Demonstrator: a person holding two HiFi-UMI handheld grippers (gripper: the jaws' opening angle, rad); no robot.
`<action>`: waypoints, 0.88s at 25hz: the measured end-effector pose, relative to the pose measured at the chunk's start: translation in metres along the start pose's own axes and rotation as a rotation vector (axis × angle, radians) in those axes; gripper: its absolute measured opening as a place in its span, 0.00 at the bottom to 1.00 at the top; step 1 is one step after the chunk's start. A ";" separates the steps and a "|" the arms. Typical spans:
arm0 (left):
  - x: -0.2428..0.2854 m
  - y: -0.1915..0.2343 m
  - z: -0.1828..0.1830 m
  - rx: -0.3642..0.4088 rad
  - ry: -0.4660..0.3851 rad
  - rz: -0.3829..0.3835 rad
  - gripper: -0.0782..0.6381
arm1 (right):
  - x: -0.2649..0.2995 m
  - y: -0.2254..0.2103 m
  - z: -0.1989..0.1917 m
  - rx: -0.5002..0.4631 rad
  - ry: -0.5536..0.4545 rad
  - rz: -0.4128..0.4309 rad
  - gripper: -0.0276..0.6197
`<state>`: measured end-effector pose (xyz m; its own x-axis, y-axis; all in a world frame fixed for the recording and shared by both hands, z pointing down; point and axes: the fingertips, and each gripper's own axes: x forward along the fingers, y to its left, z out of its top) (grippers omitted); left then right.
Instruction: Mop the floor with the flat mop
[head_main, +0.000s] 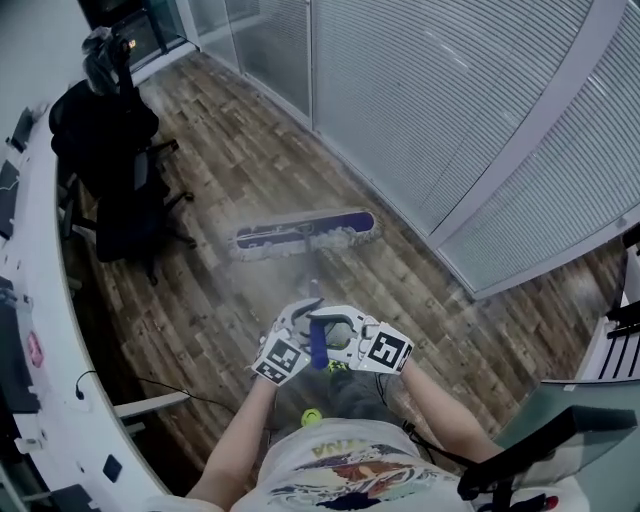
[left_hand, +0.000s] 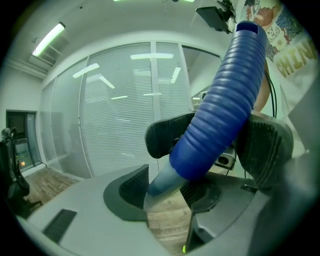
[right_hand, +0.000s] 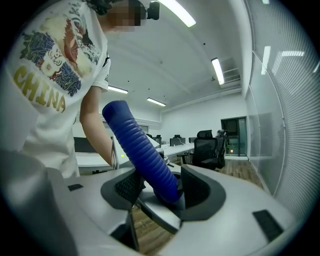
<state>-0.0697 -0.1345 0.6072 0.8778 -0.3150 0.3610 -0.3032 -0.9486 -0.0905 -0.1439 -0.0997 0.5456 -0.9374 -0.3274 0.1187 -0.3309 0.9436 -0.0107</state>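
Shirt (head_main: 345, 475): nearest the head view, cut off by the bottom edge.
Left gripper (left_hand: 162, 192): my jaws are clenched on the handle (head_main: 318, 345), on the pale shaft just below its blue ribbed sleeve.
Right gripper (right_hand: 162, 187): my jaws are clamped on the blue sleeve itself, close against the left.
Mop head (head_main: 305, 232): flat on the wood floor (head_main: 230, 300) ahead of me, lying crosswise, near the foot of the glass wall (head_main: 450, 110).
Around: black chair (head_main: 125, 215) left of the mop head, apart from it. White curved desk (head_main: 45, 330) beyond. Cable (head_main: 180, 392) on the floor by the desk.
Unclear: the shaft between grippers and mop head is a blur. The mop head's edges are smeared. There is a yellow-green spot (head_main: 312, 417) at my feet that I cannot identify.
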 end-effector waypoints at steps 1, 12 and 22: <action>0.017 0.018 0.003 -0.003 0.002 0.006 0.33 | -0.003 -0.024 -0.001 0.002 -0.004 0.004 0.38; 0.093 0.109 0.006 -0.039 0.030 0.049 0.34 | -0.007 -0.140 -0.017 -0.022 -0.001 0.042 0.38; 0.066 0.015 0.006 -0.062 0.041 0.073 0.35 | -0.047 -0.048 -0.024 -0.020 0.040 0.073 0.38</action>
<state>-0.0142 -0.1691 0.6238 0.8371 -0.3807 0.3929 -0.3893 -0.9191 -0.0610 -0.0819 -0.1284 0.5640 -0.9537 -0.2558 0.1584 -0.2593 0.9658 -0.0014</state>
